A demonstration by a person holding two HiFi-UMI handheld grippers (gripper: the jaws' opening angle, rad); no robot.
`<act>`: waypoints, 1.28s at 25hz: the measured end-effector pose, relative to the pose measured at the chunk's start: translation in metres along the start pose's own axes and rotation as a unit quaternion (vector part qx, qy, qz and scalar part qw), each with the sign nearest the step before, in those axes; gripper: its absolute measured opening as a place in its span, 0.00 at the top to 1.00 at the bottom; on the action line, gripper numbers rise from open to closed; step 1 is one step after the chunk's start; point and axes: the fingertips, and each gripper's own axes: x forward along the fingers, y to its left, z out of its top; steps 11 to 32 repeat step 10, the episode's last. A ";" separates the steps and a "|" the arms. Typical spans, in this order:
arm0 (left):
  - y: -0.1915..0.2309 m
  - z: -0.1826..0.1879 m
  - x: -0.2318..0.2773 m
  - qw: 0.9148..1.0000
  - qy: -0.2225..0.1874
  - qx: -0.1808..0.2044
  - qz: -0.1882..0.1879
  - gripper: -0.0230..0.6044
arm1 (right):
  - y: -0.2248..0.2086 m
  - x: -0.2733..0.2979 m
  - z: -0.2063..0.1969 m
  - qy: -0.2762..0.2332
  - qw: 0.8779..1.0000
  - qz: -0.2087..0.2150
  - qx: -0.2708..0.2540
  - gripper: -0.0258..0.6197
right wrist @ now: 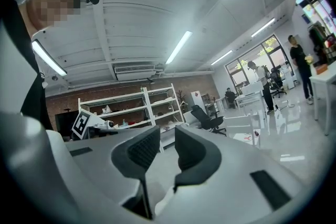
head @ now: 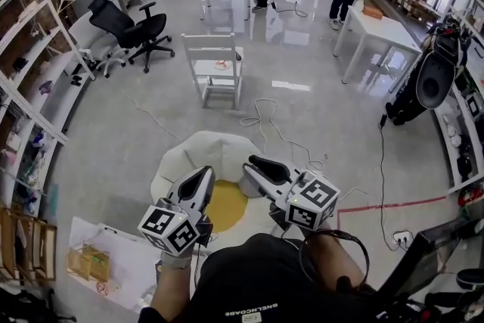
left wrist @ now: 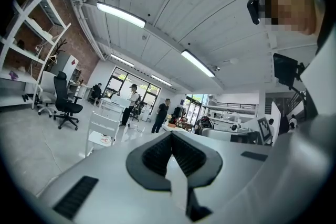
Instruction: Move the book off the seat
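Note:
A small flat book (head: pixel 221 65) with a red mark lies on the seat of a white wooden chair (head: pixel 214 49) in the middle of the room, well ahead of both grippers. It also shows in the left gripper view as the book (left wrist: pixel 105 139) and in the right gripper view as the book (right wrist: pixel 242 137). My left gripper (head: pixel 205 175) is held low near my body, shut and empty, its jaws (left wrist: pixel 171 136) closed together. My right gripper (head: pixel 254 162) sits beside it with a narrow gap between its fingers (right wrist: pixel 167 134) and nothing in them.
A white beanbag (head: pixel 215 151) with a yellow centre lies just under the grippers. Cables (head: pixel 265 117) trail over the floor between it and the chair. A black office chair (head: pixel 128 26) and shelving (head: pixel 30 87) stand left, white tables (head: pixel 378 34) right, people at the back.

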 end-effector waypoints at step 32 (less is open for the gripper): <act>-0.009 -0.009 0.001 1.000 0.005 -0.005 -0.011 0.95 | 0.001 -0.010 -0.009 0.006 1.000 -0.013 0.003 0.81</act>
